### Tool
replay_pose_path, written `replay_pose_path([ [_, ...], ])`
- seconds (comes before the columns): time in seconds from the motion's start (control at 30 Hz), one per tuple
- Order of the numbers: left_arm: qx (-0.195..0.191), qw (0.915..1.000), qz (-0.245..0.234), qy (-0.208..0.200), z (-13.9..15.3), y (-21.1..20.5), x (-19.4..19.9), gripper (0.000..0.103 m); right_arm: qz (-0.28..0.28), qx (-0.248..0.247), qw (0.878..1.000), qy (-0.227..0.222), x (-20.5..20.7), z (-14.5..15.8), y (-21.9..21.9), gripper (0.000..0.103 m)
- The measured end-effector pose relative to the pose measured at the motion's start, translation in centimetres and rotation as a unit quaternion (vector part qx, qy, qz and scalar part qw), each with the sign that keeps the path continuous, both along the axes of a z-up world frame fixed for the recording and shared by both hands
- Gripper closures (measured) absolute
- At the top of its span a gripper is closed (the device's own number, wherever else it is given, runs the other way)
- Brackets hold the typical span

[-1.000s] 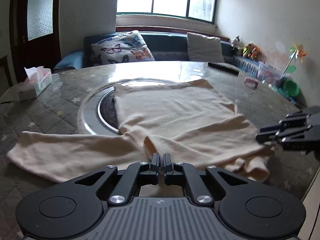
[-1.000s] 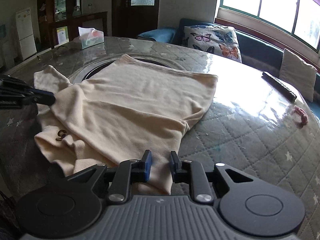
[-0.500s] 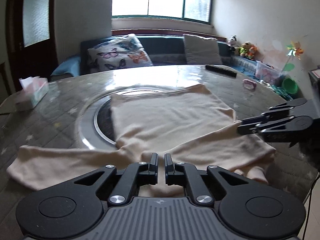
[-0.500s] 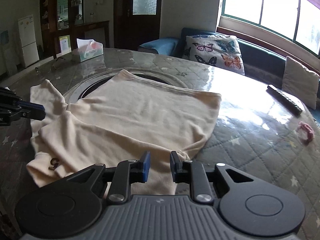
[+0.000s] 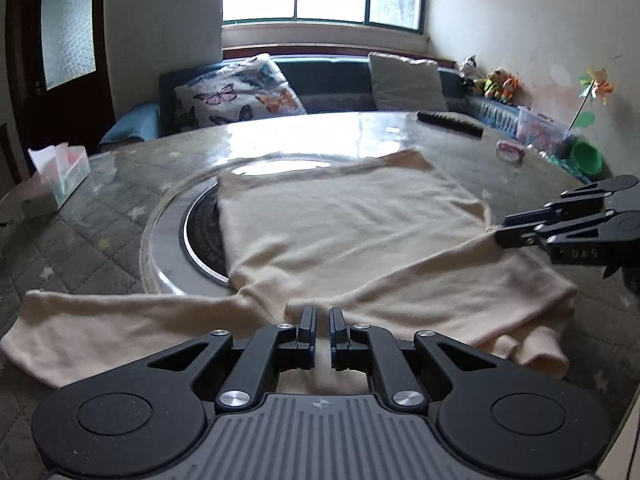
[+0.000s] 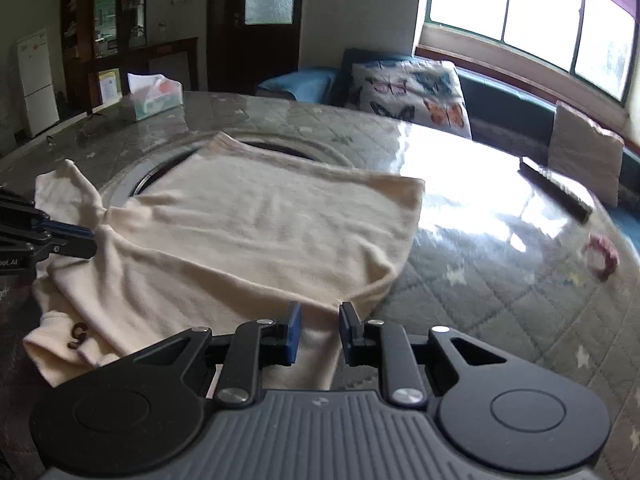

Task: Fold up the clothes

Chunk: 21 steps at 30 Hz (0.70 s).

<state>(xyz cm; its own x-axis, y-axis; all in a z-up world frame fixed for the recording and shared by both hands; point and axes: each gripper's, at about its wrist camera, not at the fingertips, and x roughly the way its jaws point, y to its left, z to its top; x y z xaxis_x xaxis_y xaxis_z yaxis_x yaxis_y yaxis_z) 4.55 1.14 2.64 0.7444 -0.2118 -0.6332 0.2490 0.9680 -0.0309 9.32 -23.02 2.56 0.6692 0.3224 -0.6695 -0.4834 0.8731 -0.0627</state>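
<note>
A cream long-sleeved top point(image 5: 340, 216) point(image 6: 260, 220) lies on the round table, one side folded over its body. The other sleeve point(image 5: 100, 320) stretches out to the left. My left gripper point(image 5: 322, 332) is shut on a ridge of the fold at the near edge; in the right wrist view the left gripper point(image 6: 94, 240) shows at the left, with cloth bunched at its tips. My right gripper point(image 6: 318, 328) is shut on thick folded cloth between its blue pads. In the left wrist view the right gripper point(image 5: 500, 236) meets the fold's far end. The fold runs taut between them.
A round recessed ring point(image 5: 168, 240) lies partly under the top. A tissue box point(image 5: 60, 176) point(image 6: 154, 100), a black remote point(image 5: 448, 124) point(image 6: 556, 192) and a pink hair tie point(image 5: 510, 152) point(image 6: 602, 254) lie on the table. Behind it stands a sofa with a butterfly cushion point(image 5: 236, 96).
Both grippers have shifted a short way across the table with the fold. The upper layer lies flatter and tauter, and more of the lower layer shows at the near edge.
</note>
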Motion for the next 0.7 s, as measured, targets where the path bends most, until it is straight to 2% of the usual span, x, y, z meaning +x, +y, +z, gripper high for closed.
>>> replay_pose_path([
  [0.17, 0.000, 0.9999, -0.013, 0.004, -0.4, -1.1, 0.8, 0.092, 0.040, 0.013, 0.999, -0.003, -0.7, 0.5, 1.9, 0.084],
  [0.3, 0.004, 0.9998, -0.002, 0.017, -1.1, -0.3, 0.7, 0.092, 0.063, 0.011, 0.998, 0.004, -0.7, -0.1, 3.9, 0.084],
  [0.53, -0.002, 0.9996, 0.027, 0.009, -0.5, 1.9, -0.1, 0.091, 0.104, 0.013, 0.994, 0.016, -1.3, -0.8, 7.6, 0.084],
  [0.7, -0.005, 0.9979, 0.065, 0.005, -0.1, 4.1, -0.8, 0.078, 0.136, 0.002, 0.991, 0.010, -2.2, -1.3, 10.2, 0.083],
])
